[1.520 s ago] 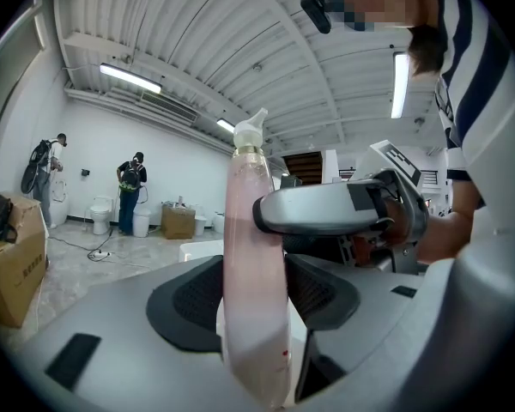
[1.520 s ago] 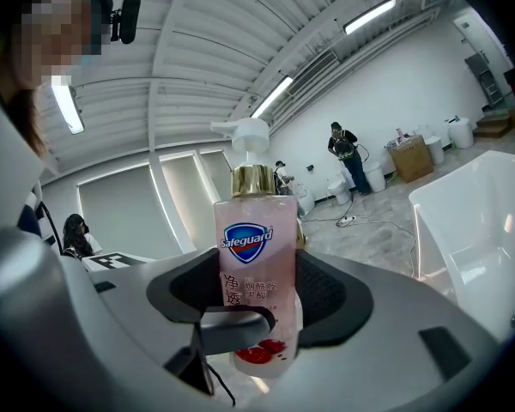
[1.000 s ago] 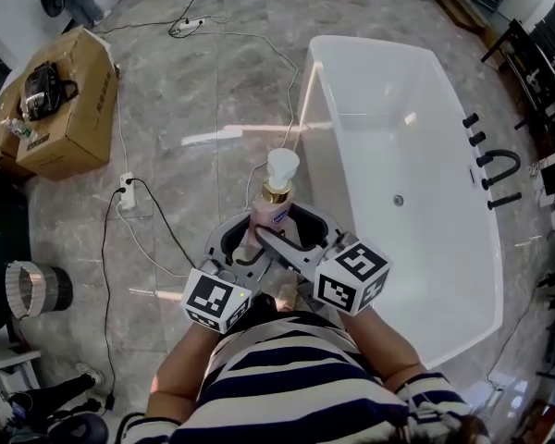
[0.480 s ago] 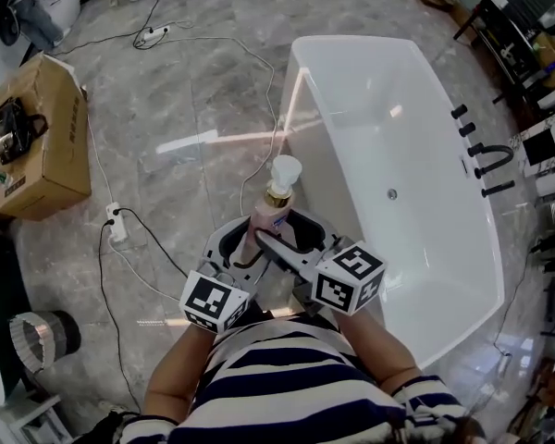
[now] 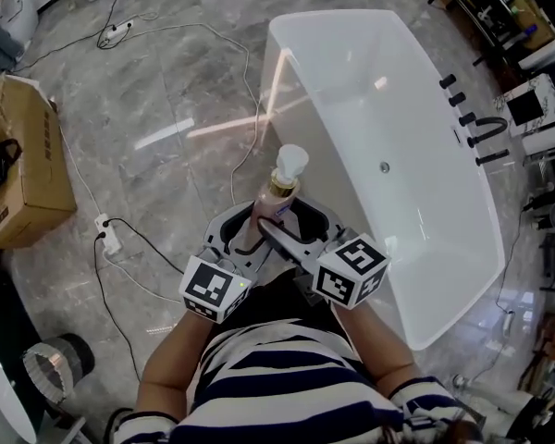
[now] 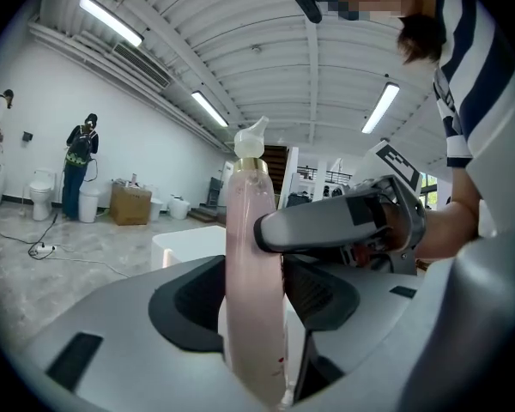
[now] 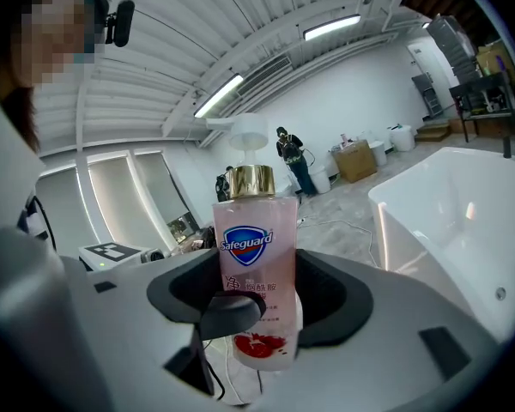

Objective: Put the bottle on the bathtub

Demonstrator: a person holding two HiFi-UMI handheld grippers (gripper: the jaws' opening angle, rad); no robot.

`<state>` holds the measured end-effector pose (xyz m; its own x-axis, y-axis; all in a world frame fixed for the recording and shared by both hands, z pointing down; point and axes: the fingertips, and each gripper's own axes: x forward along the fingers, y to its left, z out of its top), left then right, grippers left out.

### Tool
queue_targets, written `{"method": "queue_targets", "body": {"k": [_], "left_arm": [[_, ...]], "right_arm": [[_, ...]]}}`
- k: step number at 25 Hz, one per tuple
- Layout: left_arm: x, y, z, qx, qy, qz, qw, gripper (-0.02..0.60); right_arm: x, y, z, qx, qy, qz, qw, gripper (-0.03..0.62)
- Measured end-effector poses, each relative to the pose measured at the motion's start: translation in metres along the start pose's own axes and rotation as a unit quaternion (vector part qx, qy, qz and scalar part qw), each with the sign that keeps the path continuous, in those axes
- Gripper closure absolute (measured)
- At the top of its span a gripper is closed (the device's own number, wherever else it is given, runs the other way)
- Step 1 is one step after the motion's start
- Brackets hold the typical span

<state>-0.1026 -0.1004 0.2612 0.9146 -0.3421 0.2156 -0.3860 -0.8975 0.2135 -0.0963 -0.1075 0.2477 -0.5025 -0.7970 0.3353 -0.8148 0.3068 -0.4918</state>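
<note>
Nearest the head camera is the person's striped shirt, with both forearms reaching forward; each hand bears a gripper topped by a cube with square markers; the left gripper has its fingers standing wide on either flank of the bottle, they have just been closing a little, and the pads look to be against the bottle's narrow sides; the right gripper comes in from the other side and has its fingers clamped across the bottle's broad labelled face, one left finger crossing low in front of the label; the bottle, pink and clear with a gold collar and a white pump head, stands upright in the air, held by both grippers above the floor, just outside the near long edge of the bathtub and not resting on it; the white tub lies slanting away to the right, with black taps at its far long edge; a power strip with cables lies on the marble floor to the left; beyond it a cardboard box sits near the left edge of the view.
</note>
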Motion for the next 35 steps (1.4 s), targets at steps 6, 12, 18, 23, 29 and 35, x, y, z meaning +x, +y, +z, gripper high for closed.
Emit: {"method": "queue_targets", "body": {"k": [6, 12, 18, 23, 29, 35], "left_arm": [[0.015, 0.007, -0.007, 0.0, 0.014, -0.012, 0.9998, 0.36], [0.041, 0.021, -0.021, -0.014, 0.022, -0.016, 0.9995, 0.364], [0.071, 0.037, -0.033, -0.023, 0.032, -0.011, 0.9992, 0.365], [0.099, 0.046, -0.052, -0.034, 0.045, -0.011, 0.9984, 0.365], [0.121, 0.063, -0.093, -0.057, 0.066, -0.012, 0.9961, 0.365], [0.142, 0.081, -0.146, -0.101, 0.093, 0.003, 0.9906, 0.367]], "right_arm": [[0.006, -0.019, -0.004, 0.005, 0.001, -0.011, 1.0, 0.304], [0.02, -0.051, -0.01, 0.033, 0.012, -0.01, 0.999, 0.306], [0.034, -0.084, -0.01, 0.03, 0.026, -0.011, 0.999, 0.306], [0.043, -0.116, -0.019, 0.034, 0.039, -0.017, 0.999, 0.307], [0.064, -0.15, -0.048, 0.041, 0.068, -0.02, 0.997, 0.307], [0.089, -0.186, -0.089, 0.054, 0.109, -0.016, 0.992, 0.307]]}}
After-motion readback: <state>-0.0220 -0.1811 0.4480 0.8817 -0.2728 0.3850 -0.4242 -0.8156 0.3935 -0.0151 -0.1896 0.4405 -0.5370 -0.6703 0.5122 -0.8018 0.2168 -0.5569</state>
